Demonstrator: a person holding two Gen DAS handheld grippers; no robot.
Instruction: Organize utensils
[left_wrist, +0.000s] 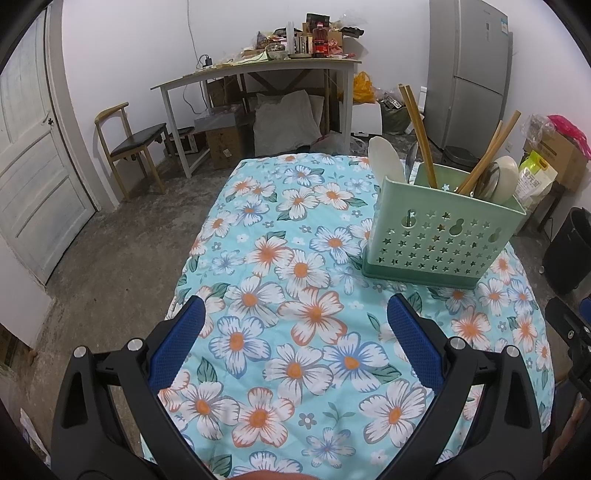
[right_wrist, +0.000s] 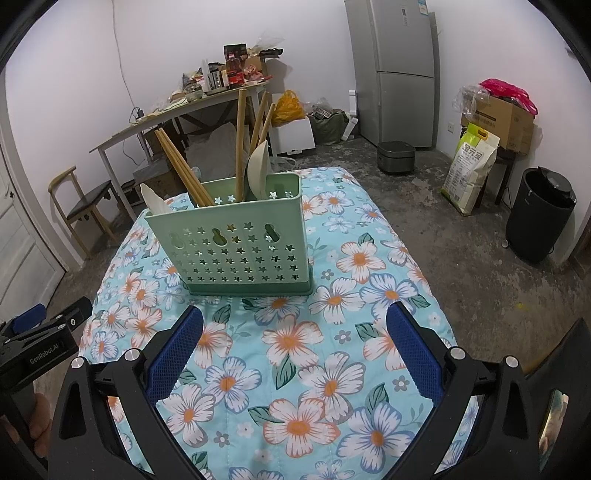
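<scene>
Stands upright on the floral tablecloth (left_wrist: 295, 280): a pale green utensil holder (left_wrist: 441, 236), star holes and gourd-shaped slots punched through its front wall, seated in a darker green drip base (left_wrist: 417, 275). Sits at about two o'clock in the left wrist view, near the far right part of the table; dead ahead at twelve o'clock in the right wrist view, just beyond the fingertips.

Holds, toward its left end, a white spoon (left_wrist: 386, 158), bowl upward, leaning against the wall. Beside that, a pair of wooden chopsticks (left_wrist: 417, 129) slanting up toward eleven o'clock. Farther right, more wooden sticks (left_wrist: 491, 151) tilting toward one o'clock, plus a second white spoon (left_wrist: 504, 175) with something metallic tucked against it, too crowded to name. Cannot tell from either view how the inside is divided.

Left gripper (left_wrist: 295, 325): released, blue pads (left_wrist: 177, 339) spread wide, nothing between them, hovering over bare cloth at six o'clock from the holder's left end. Right gripper (right_wrist: 295, 332): likewise released, blue pads (right_wrist: 173, 350) wide apart, empty, just short of the holder's base without touching it.

Visible at nine o'clock in the right wrist view, the left gripper's black body, with part of a hand (right_wrist: 37, 417) below it.

Behind the table: a cluttered desk (left_wrist: 258, 72), a grey refrigerator (left_wrist: 472, 70), a wooden chair (left_wrist: 129, 147), a black bin (right_wrist: 539, 218).
</scene>
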